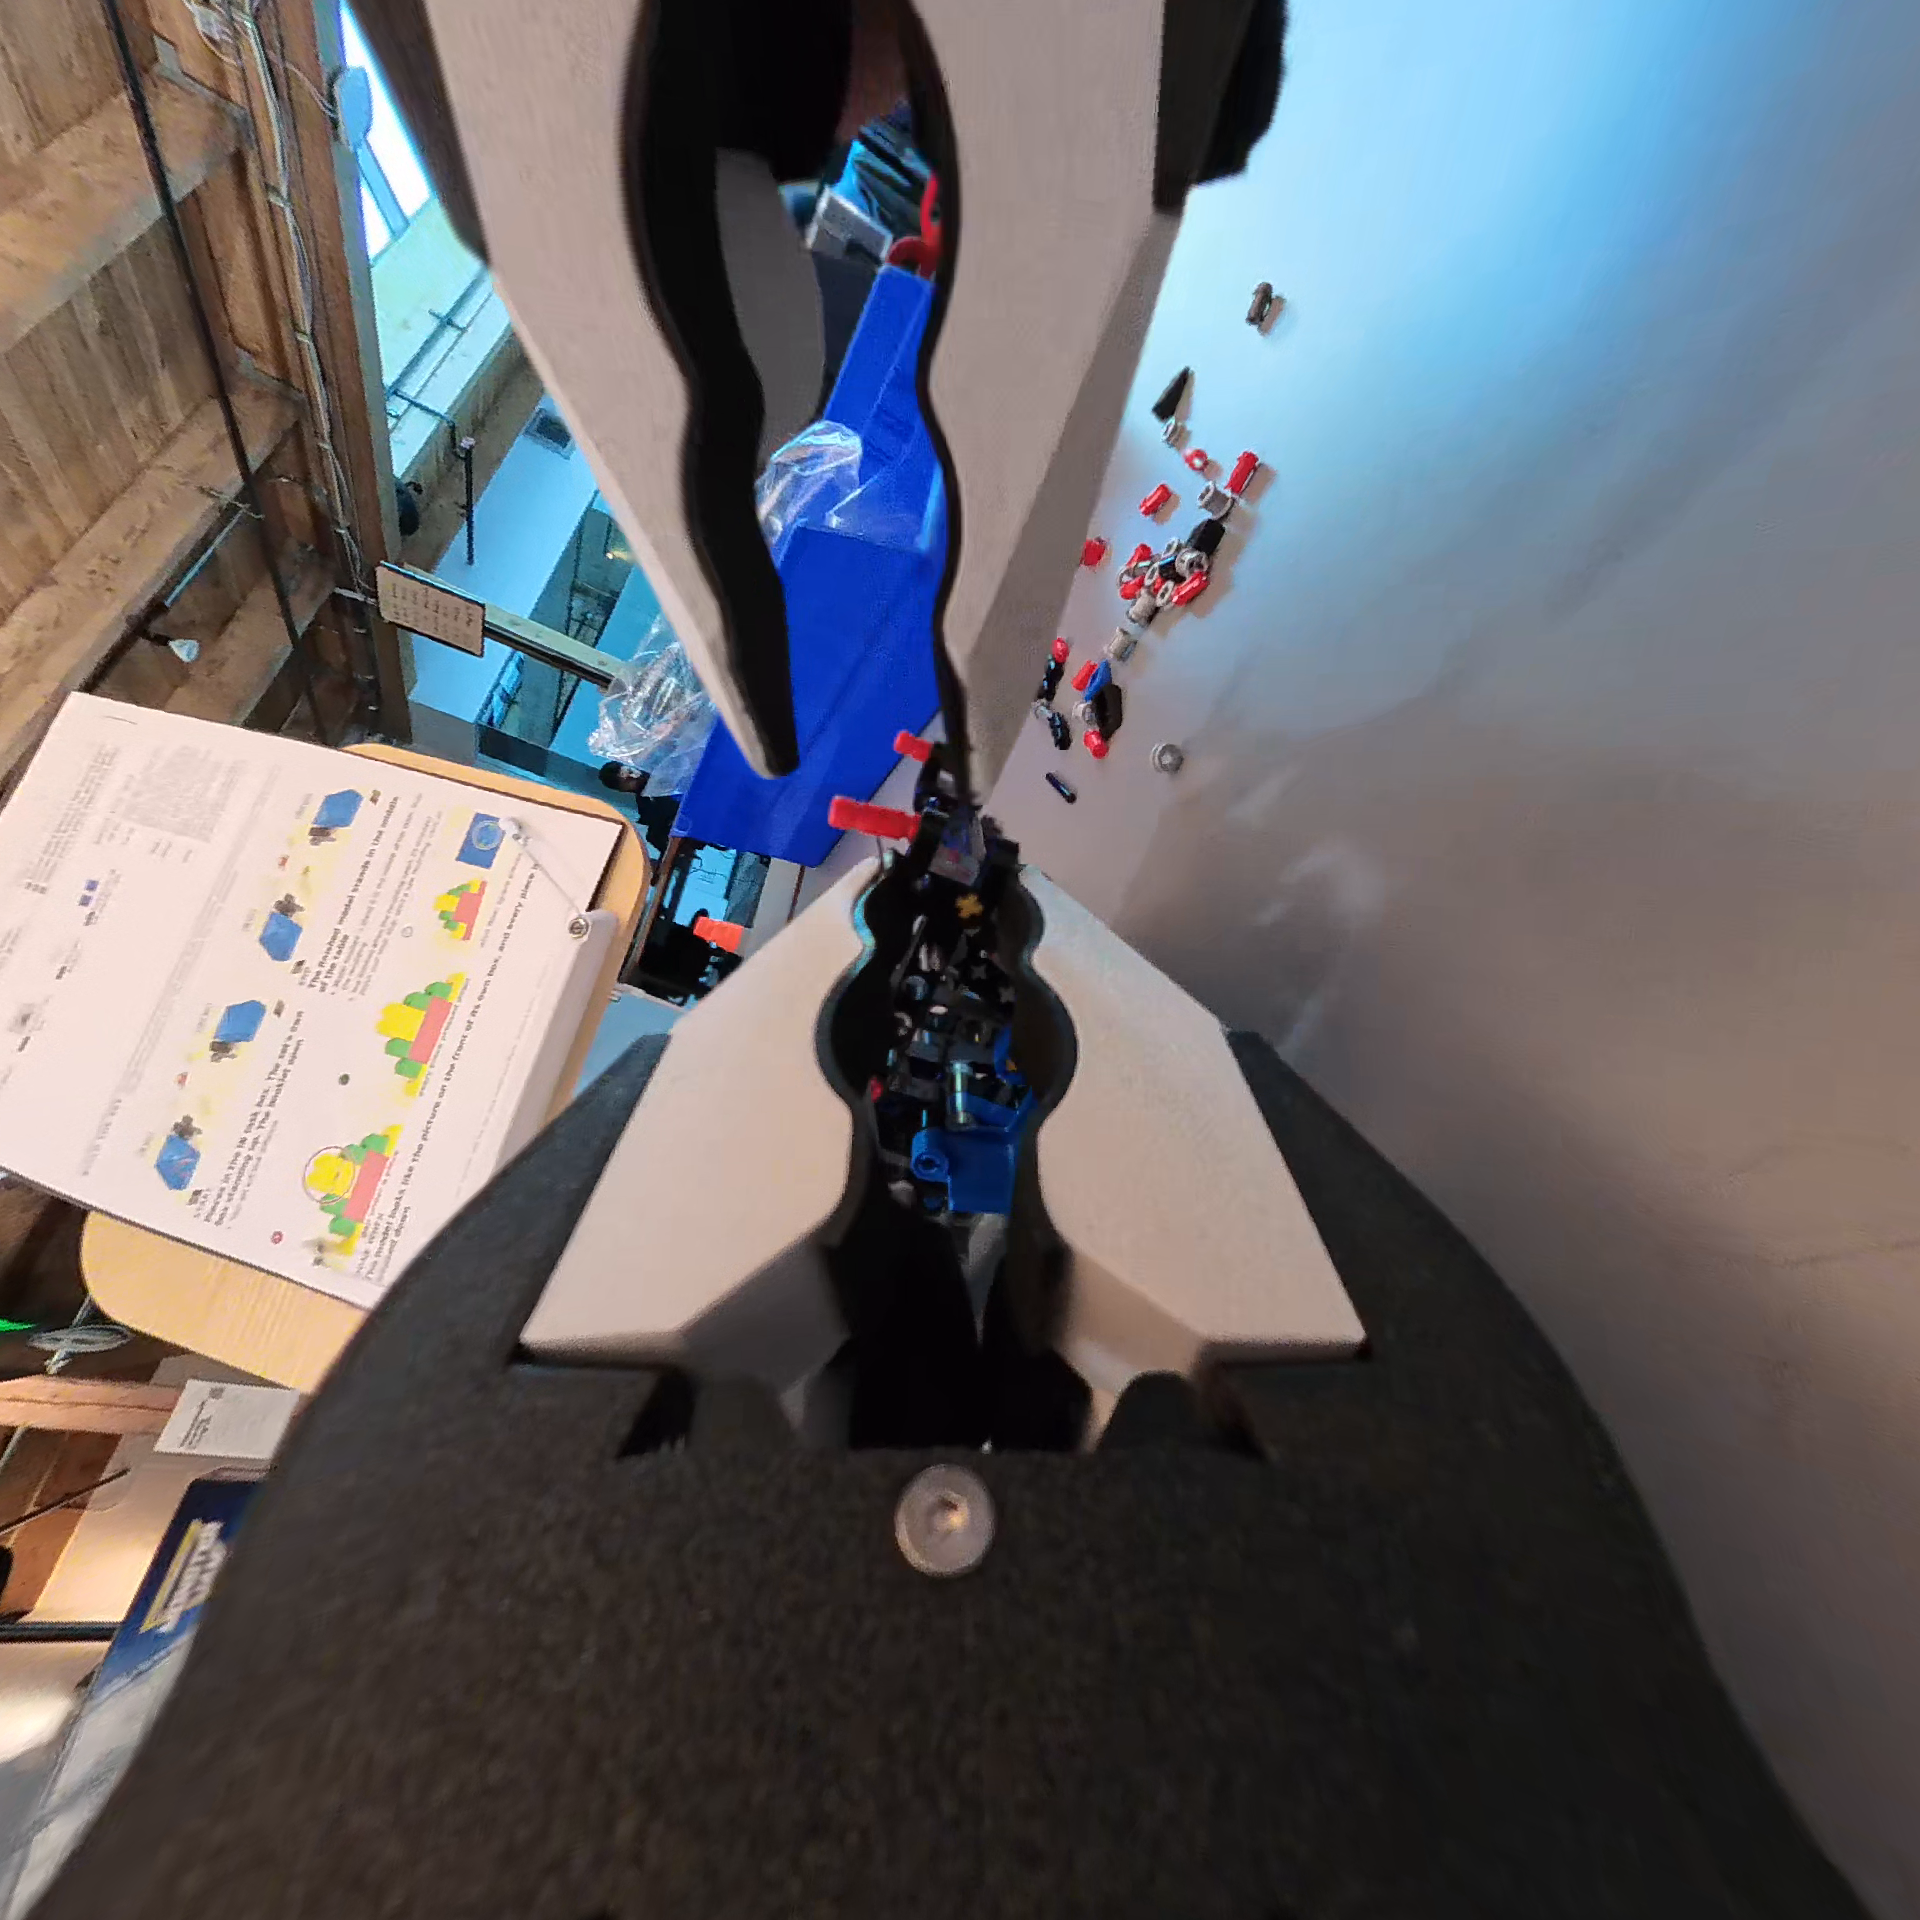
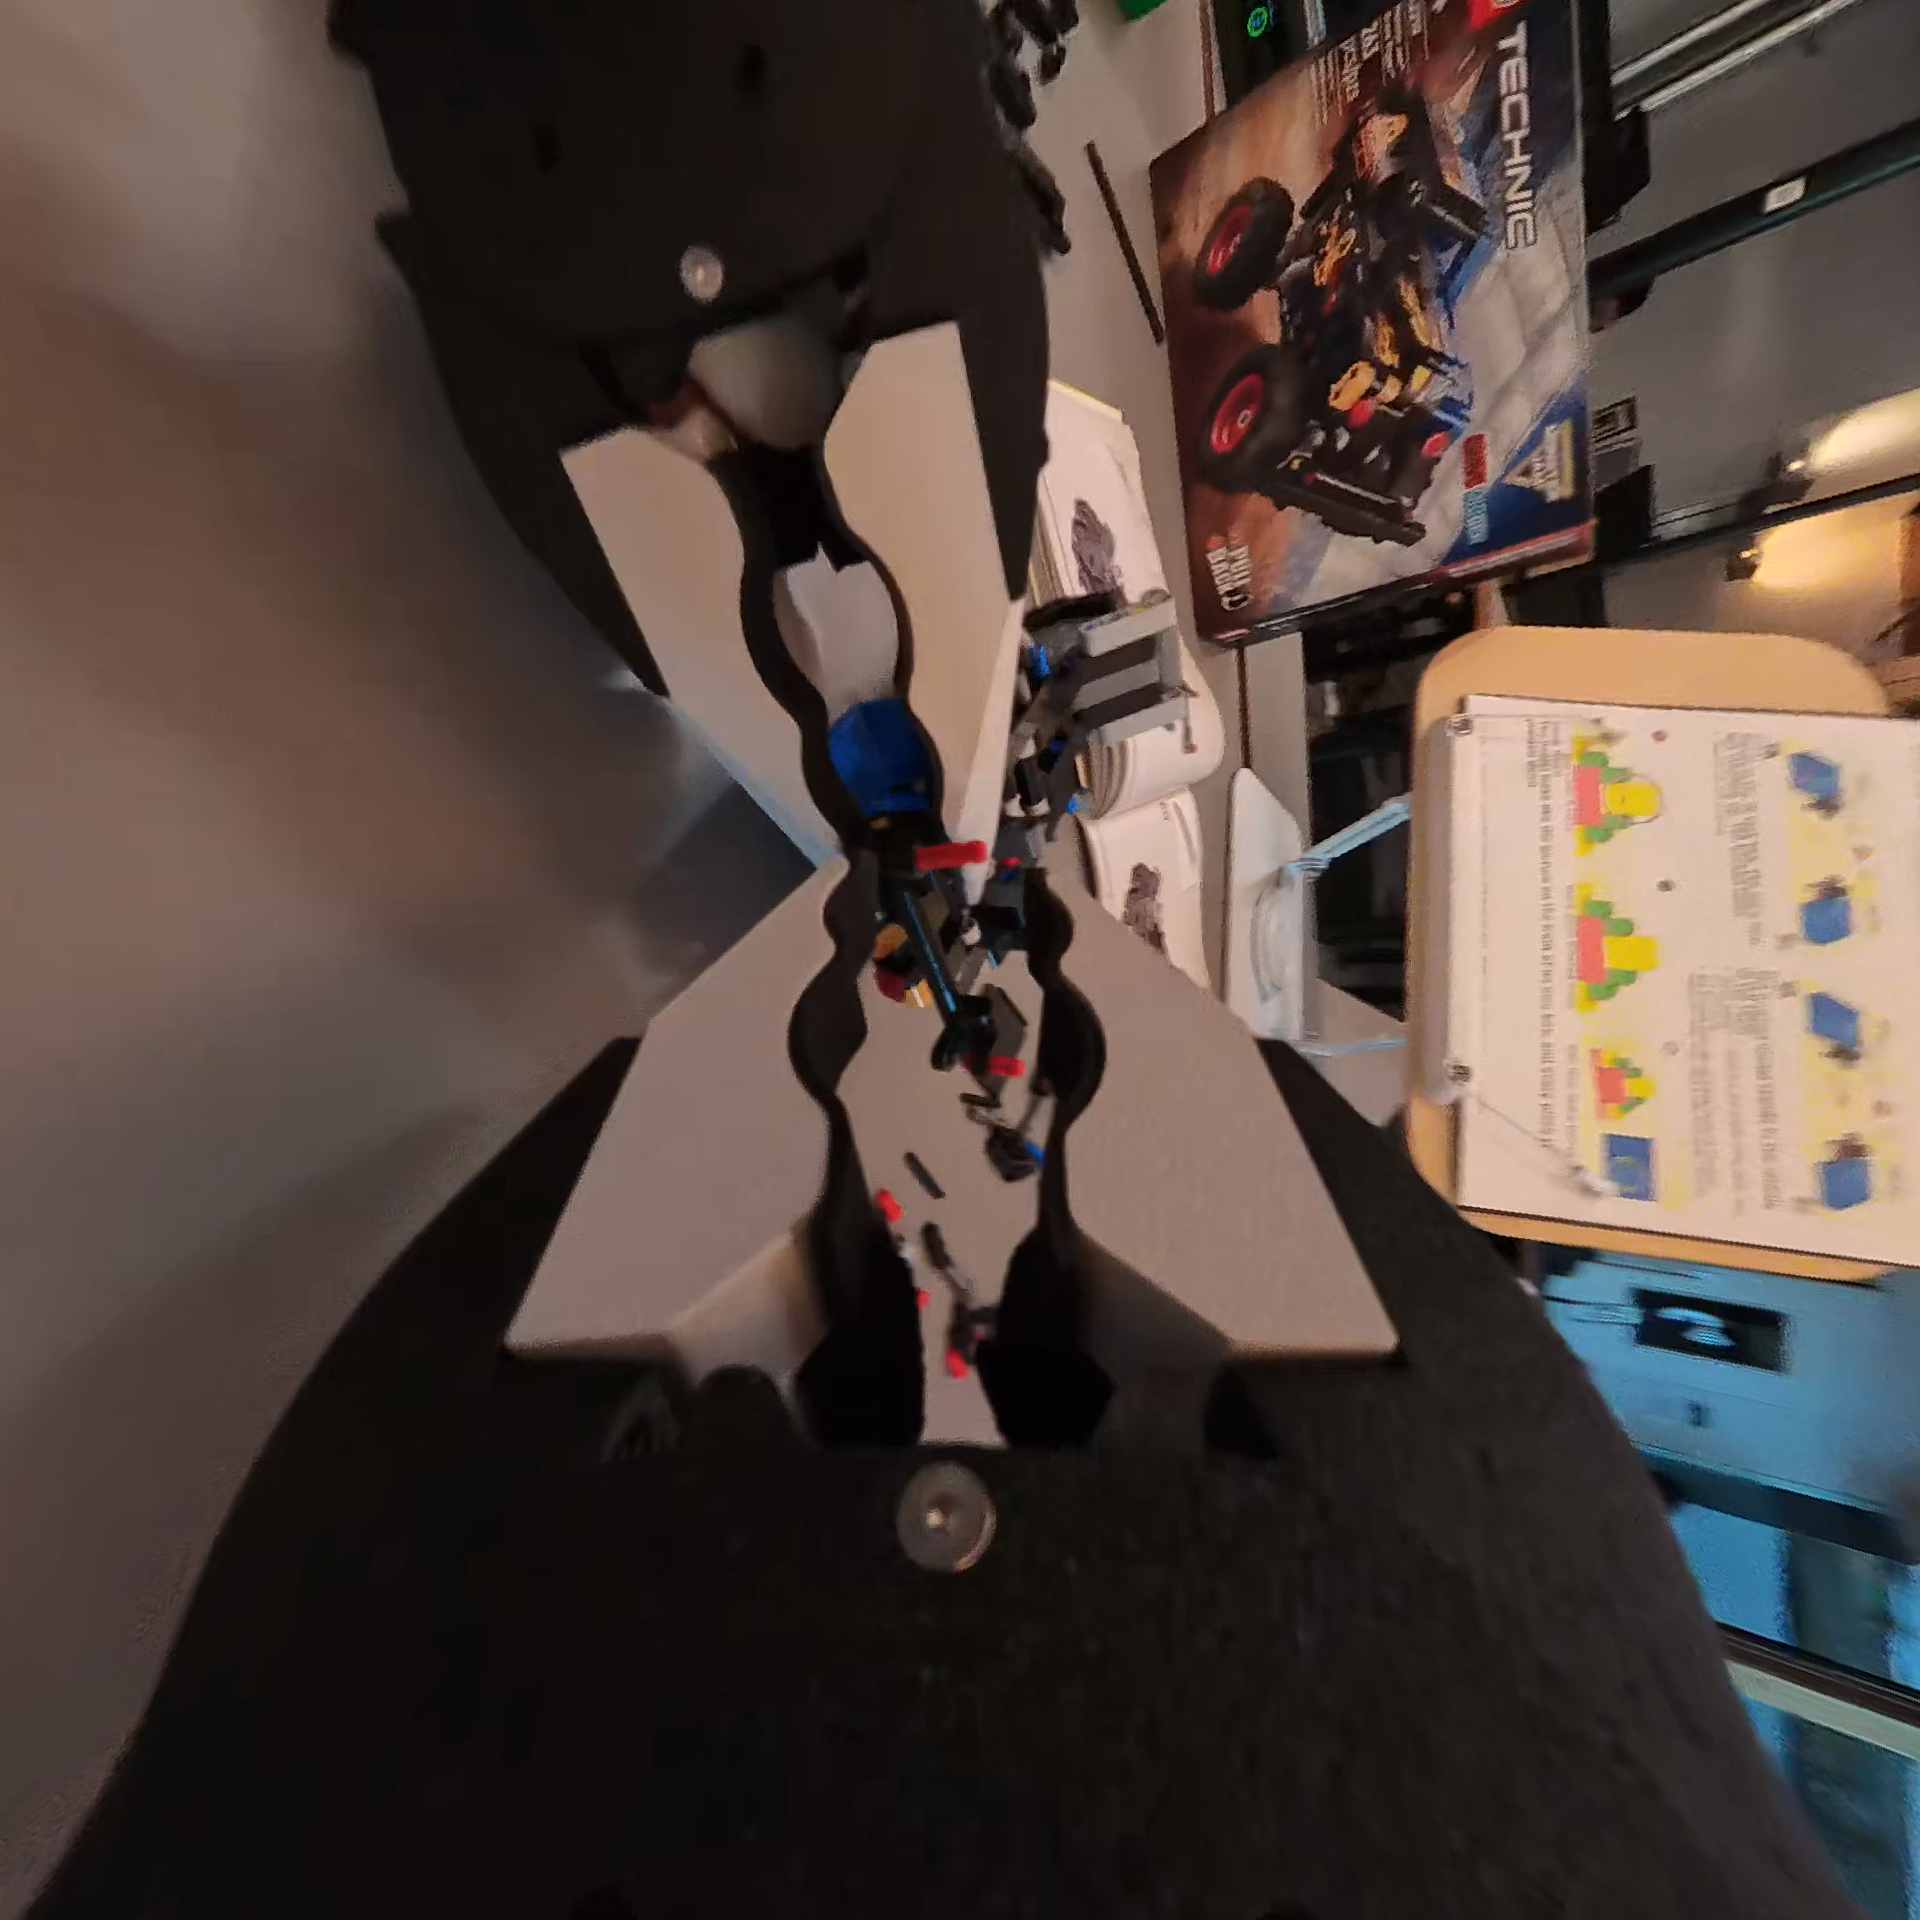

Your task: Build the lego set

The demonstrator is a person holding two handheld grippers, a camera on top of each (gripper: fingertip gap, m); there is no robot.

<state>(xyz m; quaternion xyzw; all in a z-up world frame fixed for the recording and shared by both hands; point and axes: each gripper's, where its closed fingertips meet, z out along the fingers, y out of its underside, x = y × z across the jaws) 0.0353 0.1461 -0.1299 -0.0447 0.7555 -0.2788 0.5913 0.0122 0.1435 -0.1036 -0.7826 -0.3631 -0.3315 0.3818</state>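
The left gripper point(image 1: 940, 894) is clamped on a partly built lego model point(image 1: 956, 1060), a dark assembly with blue pieces and red pins sticking out near the fingertips. The model is held up off the white table point(image 1: 1558, 727).

Only the left wrist view shows the scatter of loose pieces point(image 1: 1153, 592), red, grey and black, lying on the table beyond the model, and the blue bin point(image 1: 852, 623) with clear plastic bags behind it. There the right gripper point(image 1: 873, 769) comes in from the top, one finger against the model's far end; whether it grips is unclear from this side.

Only the right wrist view shows the lego box point(image 2: 1382, 343) with a truck pictured on it, well beyond the model point(image 2: 935, 935), and open instruction booklets point(image 2: 1122, 727) nearer it, with a grey sub-assembly point(image 2: 1122, 675) on them. In this view the right gripper point(image 2: 935, 883) stands narrowly apart around the model's end; I cannot tell if it presses on it. The left gripper point(image 2: 883, 821) reaches in from above, holding the blue end.

Both views catch a printed sheet point(image 1: 291, 987) on a wooden board, blurred and cut off at the frame edge. The model's details are dark and smeared.
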